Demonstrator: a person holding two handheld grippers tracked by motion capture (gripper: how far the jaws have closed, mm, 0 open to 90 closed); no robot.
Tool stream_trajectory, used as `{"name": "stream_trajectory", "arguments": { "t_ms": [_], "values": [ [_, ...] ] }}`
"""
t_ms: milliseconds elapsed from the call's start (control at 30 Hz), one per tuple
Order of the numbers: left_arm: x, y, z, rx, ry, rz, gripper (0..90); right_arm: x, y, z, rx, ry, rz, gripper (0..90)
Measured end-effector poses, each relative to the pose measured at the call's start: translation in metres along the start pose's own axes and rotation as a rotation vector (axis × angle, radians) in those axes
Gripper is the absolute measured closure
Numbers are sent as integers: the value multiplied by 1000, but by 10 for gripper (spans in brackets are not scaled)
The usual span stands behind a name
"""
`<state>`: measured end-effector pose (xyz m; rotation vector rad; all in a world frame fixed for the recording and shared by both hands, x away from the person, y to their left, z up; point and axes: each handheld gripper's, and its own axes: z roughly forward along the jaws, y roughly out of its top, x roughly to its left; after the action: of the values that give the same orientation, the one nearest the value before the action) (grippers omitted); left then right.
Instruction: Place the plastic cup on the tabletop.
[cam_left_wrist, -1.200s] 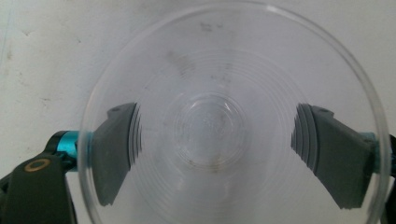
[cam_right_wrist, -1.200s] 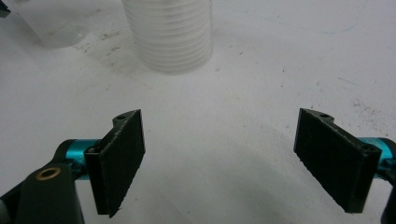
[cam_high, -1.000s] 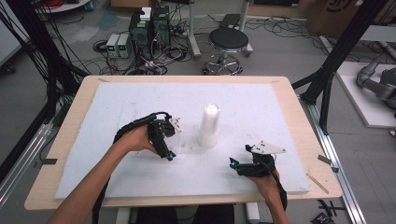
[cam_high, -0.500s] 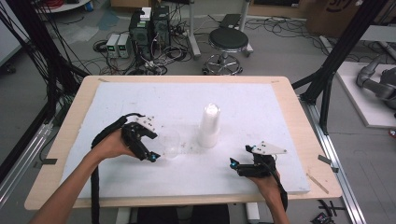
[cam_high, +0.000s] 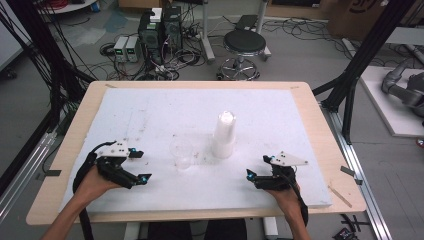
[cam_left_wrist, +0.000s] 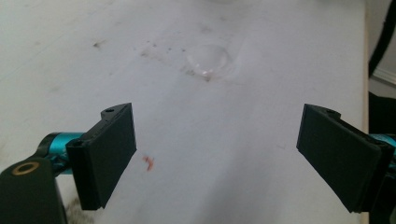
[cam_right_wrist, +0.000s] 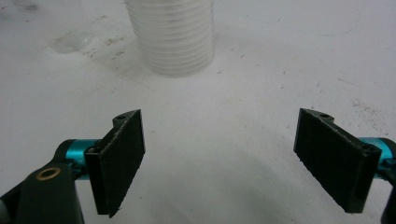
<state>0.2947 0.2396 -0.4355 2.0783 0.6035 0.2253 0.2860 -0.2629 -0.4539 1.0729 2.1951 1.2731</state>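
Observation:
A single clear plastic cup (cam_high: 181, 153) stands upright on the white board, left of a tall upside-down stack of clear cups (cam_high: 224, 135). My left gripper (cam_high: 141, 167) lies low at the front left, open and holding nothing, a short way left of the single cup. From the left gripper view the base of the clear cup (cam_left_wrist: 208, 59) sits ahead of the wide-apart jaws. My right gripper (cam_high: 256, 167) rests at the front right, open and holding nothing. The stack of cups (cam_right_wrist: 171, 35) rises just beyond it in the right gripper view.
The white foam board (cam_high: 150, 110) covers most of the wooden table (cam_high: 325, 135). Faint stains and a small red fleck (cam_left_wrist: 149, 162) mark the board. Beyond the table stand a stool (cam_high: 243, 45), computer boxes (cam_high: 160, 27) and cables on the floor.
My left gripper let go of the single clear cup, left it standing beside the stack, and drew back to the front left. The right gripper stayed put.

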Motion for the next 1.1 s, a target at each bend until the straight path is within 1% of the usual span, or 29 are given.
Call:
{"name": "stream_trajectory", "arguments": {
  "t_ms": [67,133,233,300,333,367,400,433,467,500,567,633,800,1100],
  "values": [
    [-2,-12,-3,-50,46,-21,119,1,0,0,-4,1,-4,160],
    [-2,-22,-5,-104,97,-58,119,1,0,-1,-7,-3,-4,160],
    [-2,-34,-6,-157,166,-109,119,2,-1,-1,-16,-15,-13,160],
    [-2,-38,-8,-172,200,-121,118,3,-1,-2,-16,-19,-13,160],
    [-3,-38,-9,-182,223,-122,119,3,-1,-2,-15,-18,-13,160],
    [-2,-38,-11,-200,243,-120,119,3,-1,-2,-15,-17,-10,160],
    [-2,-40,-12,-223,257,-131,119,3,-1,-2,-18,-19,-10,160],
    [-2,-41,-12,-242,264,-143,120,3,-1,-2,-25,-24,-16,160],
    [-1,-42,-13,-251,272,-144,120,3,-1,-3,-29,-25,-10,160],
    [-1,-44,-12,-252,282,-147,120,3,-2,-3,-36,-28,-18,160],
    [0,-46,-11,-254,289,-155,120,4,-2,-4,-45,-33,-14,161],
    [-1,-46,-12,-270,299,-158,120,4,-2,-5,-51,-38,-14,160],
    [-4,-47,-12,-278,319,-143,123,4,-3,-6,-58,-41,-18,160],
    [-5,-47,-12,-285,330,-138,126,4,-4,-7,-76,-47,-15,160]
  ]
}}
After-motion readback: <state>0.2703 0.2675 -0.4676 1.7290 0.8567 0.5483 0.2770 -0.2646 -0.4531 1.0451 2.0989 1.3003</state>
